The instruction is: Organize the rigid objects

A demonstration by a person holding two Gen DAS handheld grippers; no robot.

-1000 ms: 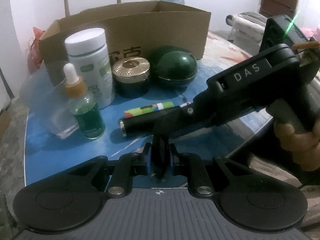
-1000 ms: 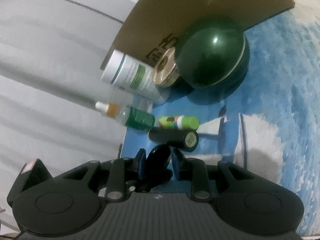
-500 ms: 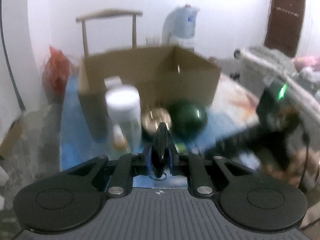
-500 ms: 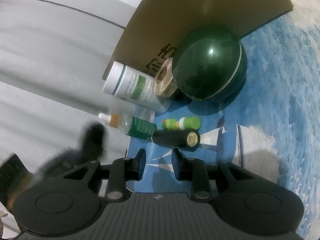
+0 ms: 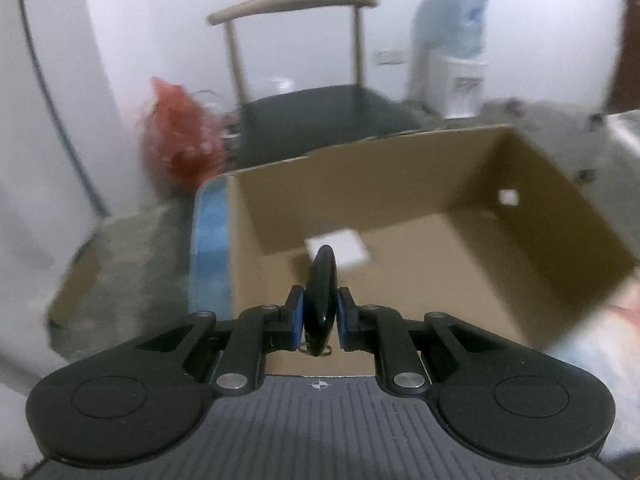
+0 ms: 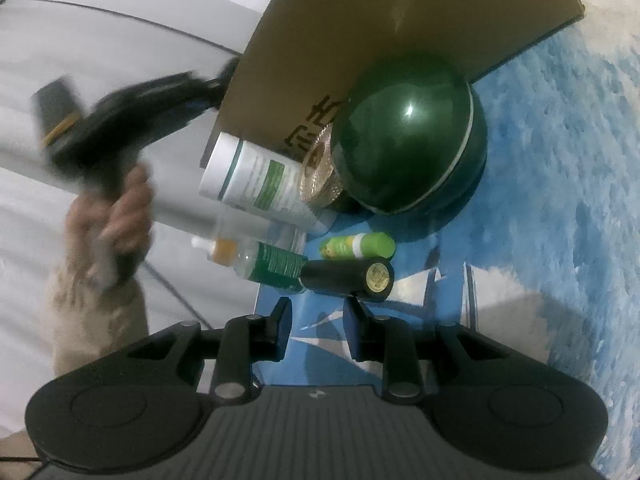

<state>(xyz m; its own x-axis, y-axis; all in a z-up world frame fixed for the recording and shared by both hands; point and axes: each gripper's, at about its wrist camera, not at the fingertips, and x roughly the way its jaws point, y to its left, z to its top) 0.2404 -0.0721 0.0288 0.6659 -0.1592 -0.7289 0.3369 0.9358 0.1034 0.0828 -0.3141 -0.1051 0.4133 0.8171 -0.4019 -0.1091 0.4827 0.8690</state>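
Note:
My left gripper [image 5: 319, 312] is shut on a flat black oval object [image 5: 320, 300] and holds it above the open cardboard box [image 5: 540, 208], over its near left part. A white square label [image 5: 338, 250] lies on the box floor. My right gripper [image 6: 316, 322] is open and empty just short of a black tube with a gold cap [image 6: 348, 278] lying on the blue mat [image 6: 560, 200]. Beyond it lie a green tube [image 6: 358, 245], a green dropper bottle [image 6: 268, 264], a white bottle [image 6: 256, 180], a gold-lidded jar [image 6: 320, 172] and a dark green round case [image 6: 404, 136].
The box's outer wall [image 6: 380, 20] stands right behind the items. The left gripper's handle and the person's hand [image 6: 108, 216] show at the left of the right wrist view. A chair [image 5: 304, 92], a red bag [image 5: 180, 136] and a water dispenser [image 5: 452, 60] stand behind the table.
My left gripper has risen with the black oval object and moved forward from the table's near side to above the box. My right gripper has barely moved and stays open.

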